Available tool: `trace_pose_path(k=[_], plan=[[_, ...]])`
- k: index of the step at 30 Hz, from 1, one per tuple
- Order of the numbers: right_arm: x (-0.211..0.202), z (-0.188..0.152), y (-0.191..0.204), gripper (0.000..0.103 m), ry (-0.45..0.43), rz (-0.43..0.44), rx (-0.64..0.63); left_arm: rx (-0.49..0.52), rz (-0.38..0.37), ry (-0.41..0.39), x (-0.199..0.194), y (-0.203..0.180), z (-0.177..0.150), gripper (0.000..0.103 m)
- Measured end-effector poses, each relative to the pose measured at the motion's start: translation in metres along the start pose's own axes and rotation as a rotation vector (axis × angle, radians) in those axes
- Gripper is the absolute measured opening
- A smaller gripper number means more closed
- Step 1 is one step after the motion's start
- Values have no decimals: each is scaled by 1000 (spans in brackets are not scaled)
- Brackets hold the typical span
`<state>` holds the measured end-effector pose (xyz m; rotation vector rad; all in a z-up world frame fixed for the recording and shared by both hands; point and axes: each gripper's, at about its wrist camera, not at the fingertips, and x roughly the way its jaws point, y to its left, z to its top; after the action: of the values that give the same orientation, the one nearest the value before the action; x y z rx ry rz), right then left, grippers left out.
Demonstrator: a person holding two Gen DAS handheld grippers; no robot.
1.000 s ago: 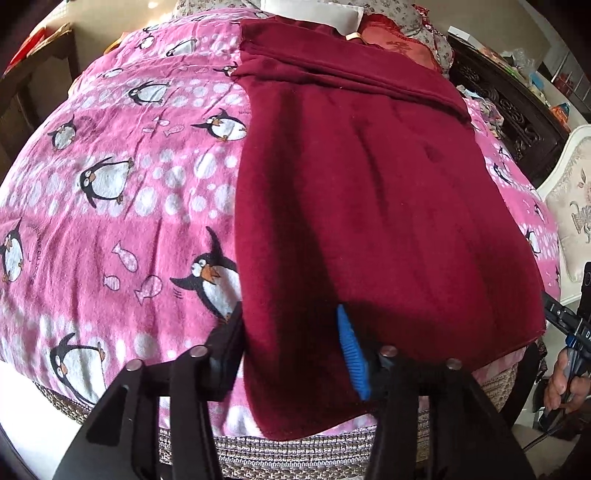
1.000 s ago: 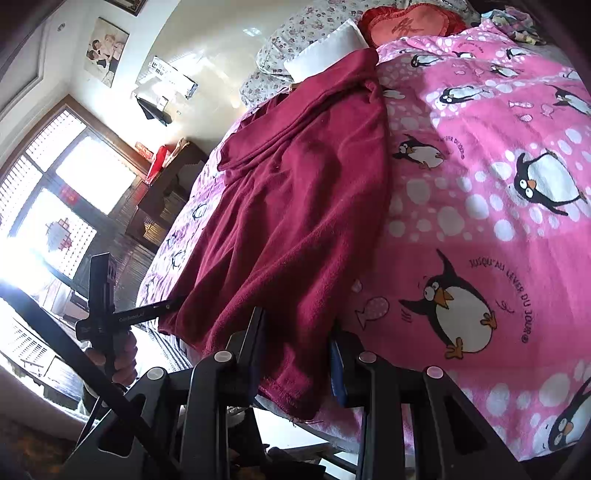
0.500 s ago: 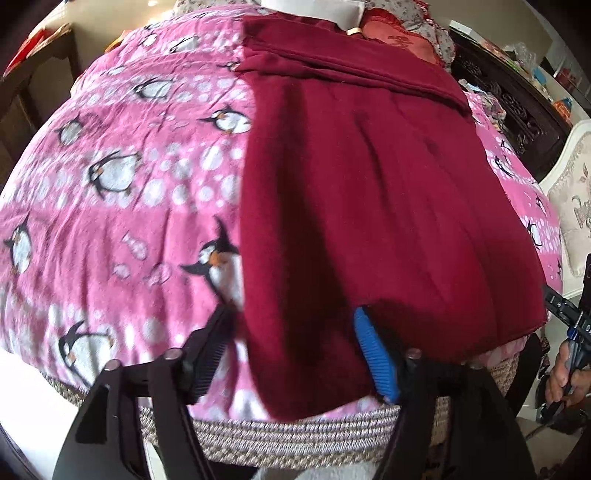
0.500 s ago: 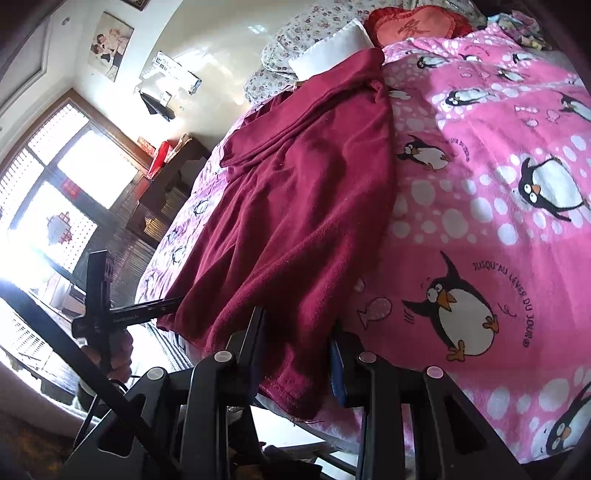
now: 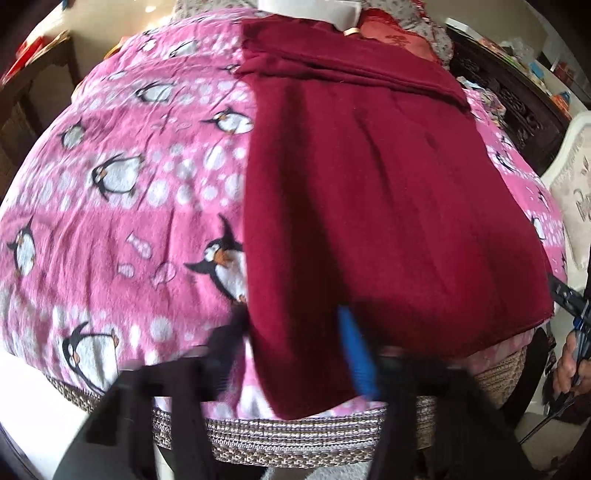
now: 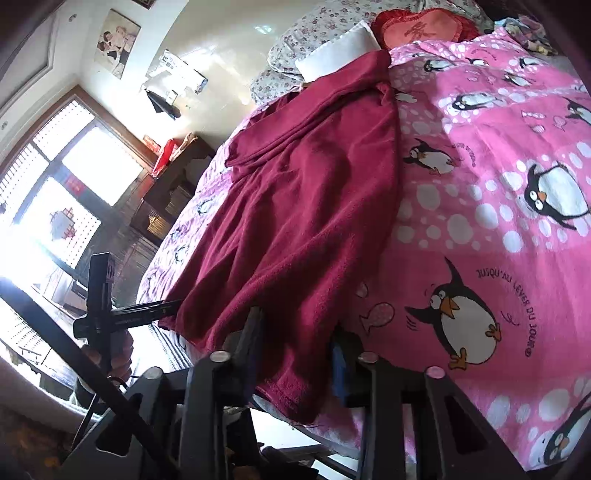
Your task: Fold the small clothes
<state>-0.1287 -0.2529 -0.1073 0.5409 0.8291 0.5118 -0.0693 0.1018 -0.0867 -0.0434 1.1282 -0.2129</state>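
We note a bright latticed window (image 6: 62, 192), a dark wooden cabinet (image 6: 173, 184), and a glossy pale wall (image 6: 229, 66).

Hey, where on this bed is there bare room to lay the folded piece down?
The widest free patch is the pink penguin bedspread beside the dark red fleece garment, running from the bed's foot to the pillows. A narrow pink strip lies along the garment's other edge. The head end is crowded: white pillow, red heart cushion. Both grippers crowd the near hem.

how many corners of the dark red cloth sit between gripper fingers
2: the dark red cloth has its near corner at the bed's foot inside the left gripper, its other near corner inside the right gripper; far corners lie free.
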Motion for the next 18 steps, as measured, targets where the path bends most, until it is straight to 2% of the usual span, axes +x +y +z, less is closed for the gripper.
trace_pose_path(k=[1, 2, 6, 10, 15, 18], plan=[[-1, 1, 1, 16, -7, 12, 3, -3, -16, -4, -2, 0, 2, 18], [-3, 3, 1, 15, -17, 31, 9, -4, -33, -2, -2, -1, 4, 12], [-17, 18, 8, 14, -59, 113, 9, -14, -98, -8, -12, 5, 14, 11], [-32, 43, 19, 12, -120, 201, -12, -51, -161, -74, -36, 19, 35, 10], [-32, 82, 39, 11, -171, 216, -80, -47, -161, -150, -62, 25, 72, 10], [-27, 108, 48, 11, -197, 188, -123, -41, -162, -189, -72, 30, 101, 10]])
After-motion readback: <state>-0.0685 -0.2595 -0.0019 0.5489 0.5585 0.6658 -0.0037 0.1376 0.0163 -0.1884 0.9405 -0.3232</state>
